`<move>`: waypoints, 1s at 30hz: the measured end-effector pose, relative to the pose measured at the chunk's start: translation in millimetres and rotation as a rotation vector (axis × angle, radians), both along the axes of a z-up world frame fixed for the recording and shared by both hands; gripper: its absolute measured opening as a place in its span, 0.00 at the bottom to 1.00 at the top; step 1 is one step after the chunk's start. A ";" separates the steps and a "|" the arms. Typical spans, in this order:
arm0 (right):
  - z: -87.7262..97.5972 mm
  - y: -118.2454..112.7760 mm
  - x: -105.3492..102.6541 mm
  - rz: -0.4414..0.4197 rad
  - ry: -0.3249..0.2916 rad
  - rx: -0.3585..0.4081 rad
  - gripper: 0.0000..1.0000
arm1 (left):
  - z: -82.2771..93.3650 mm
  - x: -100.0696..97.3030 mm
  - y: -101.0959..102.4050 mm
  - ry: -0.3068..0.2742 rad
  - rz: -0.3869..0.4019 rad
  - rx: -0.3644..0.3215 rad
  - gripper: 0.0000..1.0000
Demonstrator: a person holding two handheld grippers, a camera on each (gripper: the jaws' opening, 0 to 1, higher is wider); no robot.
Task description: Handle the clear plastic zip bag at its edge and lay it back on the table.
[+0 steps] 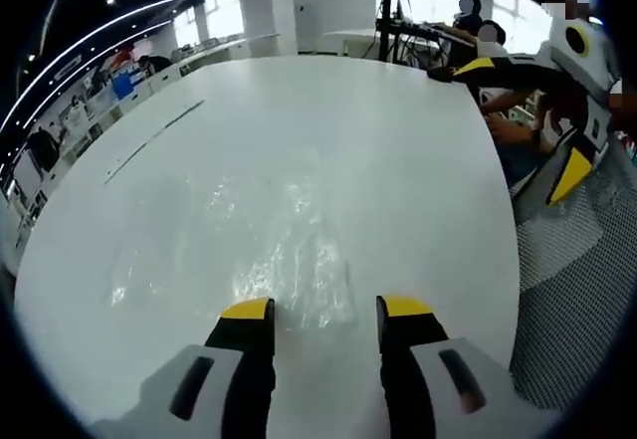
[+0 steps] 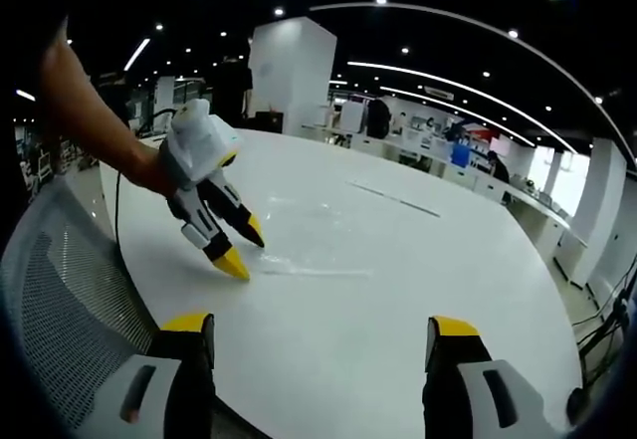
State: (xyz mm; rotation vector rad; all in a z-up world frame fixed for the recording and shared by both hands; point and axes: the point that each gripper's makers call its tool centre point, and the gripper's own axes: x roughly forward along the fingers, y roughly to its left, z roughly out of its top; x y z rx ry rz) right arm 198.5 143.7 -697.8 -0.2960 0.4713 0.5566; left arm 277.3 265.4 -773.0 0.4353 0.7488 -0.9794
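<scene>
The clear plastic zip bag point(image 1: 289, 260) lies flat on the white table point(image 1: 328, 130), glinting just ahead of my left gripper point(image 1: 326, 310). That gripper is open, its yellow-tipped jaws close to the bag's near edge with nothing between them. From the right gripper view, the left gripper point(image 2: 244, 248) points down at the bag point(image 2: 304, 265), its lower tip at the bag's edge. My right gripper point(image 2: 319, 325) hovers open and wide at the table's point(image 2: 398, 290) near edge, holding nothing. In the left gripper view the right gripper point(image 1: 525, 120) hangs open off the table's right side.
A grey mesh chair point(image 1: 577, 290) stands against the table's edge, also seen as the mesh chair point(image 2: 60, 260). A thin dark line point(image 1: 154, 140) runs along the far table top. People sit at desks point(image 1: 438, 36) beyond the table. A white pillar point(image 2: 289, 76) rises behind.
</scene>
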 end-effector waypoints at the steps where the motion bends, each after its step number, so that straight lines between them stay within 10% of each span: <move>1: 0.0 -0.2 0.2 -0.001 0.000 0.001 0.88 | -0.5 1.3 2.0 -0.007 0.002 -0.008 0.39; 30: 0.7 -0.2 0.3 0.004 -0.008 -0.012 0.80 | -2.5 0.1 17.7 -0.025 -0.067 0.044 0.01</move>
